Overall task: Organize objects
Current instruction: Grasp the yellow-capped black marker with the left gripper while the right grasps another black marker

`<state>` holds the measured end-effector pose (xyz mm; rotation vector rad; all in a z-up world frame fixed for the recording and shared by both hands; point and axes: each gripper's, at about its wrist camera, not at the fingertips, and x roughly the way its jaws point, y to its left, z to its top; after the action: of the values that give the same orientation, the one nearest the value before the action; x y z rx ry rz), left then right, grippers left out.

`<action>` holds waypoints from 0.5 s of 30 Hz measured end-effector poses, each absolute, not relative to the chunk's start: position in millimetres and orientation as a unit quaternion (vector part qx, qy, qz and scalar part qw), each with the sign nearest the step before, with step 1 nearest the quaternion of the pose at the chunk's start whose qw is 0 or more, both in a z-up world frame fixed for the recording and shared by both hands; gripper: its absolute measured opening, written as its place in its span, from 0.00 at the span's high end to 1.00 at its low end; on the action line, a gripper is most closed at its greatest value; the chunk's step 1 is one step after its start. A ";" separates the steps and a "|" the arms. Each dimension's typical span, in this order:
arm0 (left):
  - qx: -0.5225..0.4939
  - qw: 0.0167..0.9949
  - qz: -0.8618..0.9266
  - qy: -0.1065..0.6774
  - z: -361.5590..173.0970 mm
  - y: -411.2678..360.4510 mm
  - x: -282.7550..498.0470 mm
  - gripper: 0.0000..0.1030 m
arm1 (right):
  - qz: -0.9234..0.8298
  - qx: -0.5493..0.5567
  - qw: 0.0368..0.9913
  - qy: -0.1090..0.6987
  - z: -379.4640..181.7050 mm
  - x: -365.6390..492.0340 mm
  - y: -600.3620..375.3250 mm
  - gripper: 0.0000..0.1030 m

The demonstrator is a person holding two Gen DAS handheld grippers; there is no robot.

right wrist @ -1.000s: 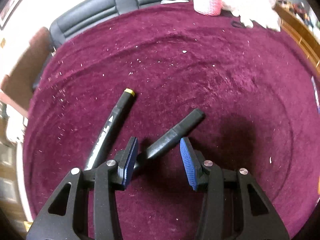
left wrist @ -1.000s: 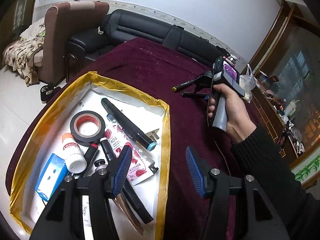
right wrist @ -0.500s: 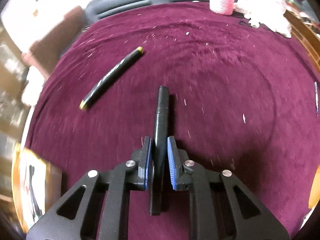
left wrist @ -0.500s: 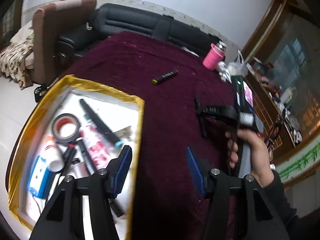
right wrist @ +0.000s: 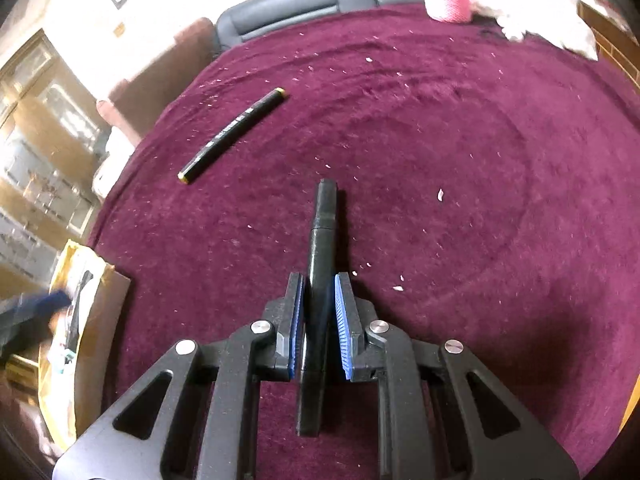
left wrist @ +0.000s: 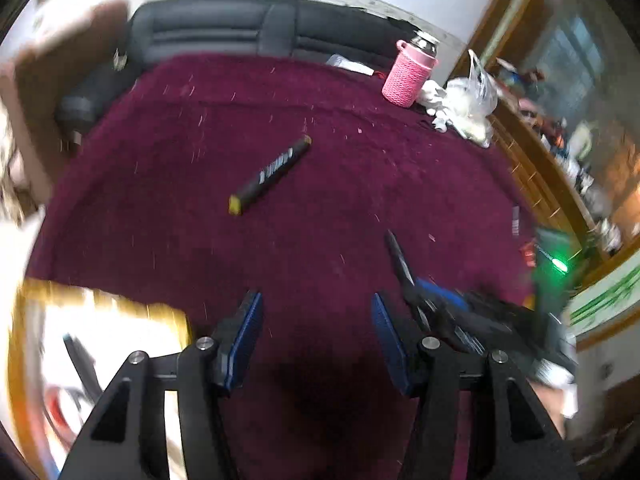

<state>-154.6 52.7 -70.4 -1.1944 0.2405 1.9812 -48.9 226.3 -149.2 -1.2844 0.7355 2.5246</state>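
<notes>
One pen (right wrist: 320,264) (black) between right gripper (right wrist: 318,316) pads

The worktop (right wrist: 460,140) wears fuzzy, matt maroon cloth flecked with pale lint. The black pen (right wrist: 320,240) looks smooth plastic, the marker (right wrist: 234,134) semi-gloss. The sofa (left wrist: 224,28) is shiny black leather.

A marker (right wrist: 233,135) lies mid-worktop (right wrist: 480,160); the tray (right wrist: 86,320) sits at its left edge, a flask (left wrist: 409,74) at the far edge before the sofa (left wrist: 240,28)

A home living room: black leather sofa (left wrist: 224,32), brown armchair (right wrist: 160,80), wooden cabinet (left wrist: 560,128).
</notes>
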 end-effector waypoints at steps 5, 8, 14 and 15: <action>-0.427 0.386 0.803 0.157 -81.0 89.8 -194.7 0.46 | 0.852 -0.440 0.112 0.260 -150.1 -49.2 228.1 0.85; -0.449 0.378 0.796 0.152 -93.9 105.2 -224.1 0.46 | 0.848 -0.441 0.104 0.274 -150.7 -48.5 233.5 0.85; -0.461 0.358 0.791 0.183 -122.9 141.1 -256.8 0.46 | 0.846 -0.442 0.097 0.283 -152.4 -48.6 236.3 0.85; -0.462 0.359 0.790 0.183 -124.9 145.2 -259.1 0.46 | 0.846 -0.442 0.097 0.283 -152.4 -48.8 236.4 0.85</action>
<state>-259.1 145.2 -124.9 -1.1918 0.4710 2.0373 -48.8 236.4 -152.4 -1.3092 0.8387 2.5049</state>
